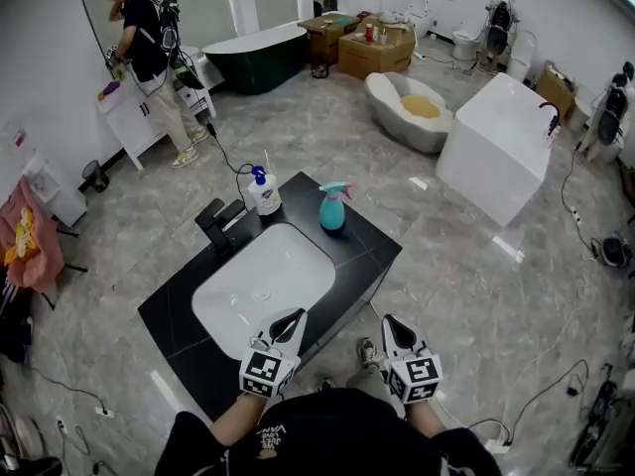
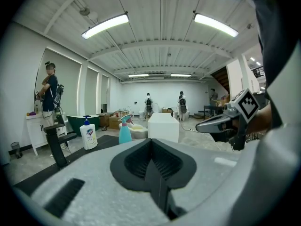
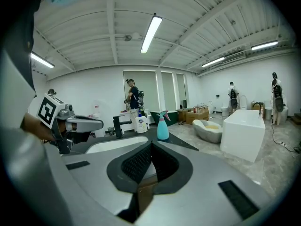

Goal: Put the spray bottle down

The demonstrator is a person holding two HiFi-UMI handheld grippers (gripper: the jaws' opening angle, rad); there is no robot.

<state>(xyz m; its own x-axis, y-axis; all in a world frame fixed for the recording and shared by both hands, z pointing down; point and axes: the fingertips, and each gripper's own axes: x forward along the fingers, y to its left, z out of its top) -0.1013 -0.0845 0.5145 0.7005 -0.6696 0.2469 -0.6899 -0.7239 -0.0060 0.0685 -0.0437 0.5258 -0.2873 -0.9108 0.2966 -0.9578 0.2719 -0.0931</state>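
Left hand-held gripper (image 1: pixel 297 315) and right hand-held gripper (image 1: pixel 388 320) are closed, empty; spray bottle (image 1: pixel 332 209) stands on countertop (image 1: pixel 369 249).

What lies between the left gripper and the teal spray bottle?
In the head view, the white rounded sink basin, set in the black countertop.

The spray bottle (image 1: pixel 332 209) has a teal body that widens to a rounded base and a pale-blue trigger head with a pink part at the nozzle. It stands upright and free on the black table (image 1: pixel 369 248), near the table's far edge and just past the far right corner of the white basin (image 1: pixel 260 288). Seen from the head view, it is to the right of the white soap bottle (image 1: pixel 264 193), near it but not touching.
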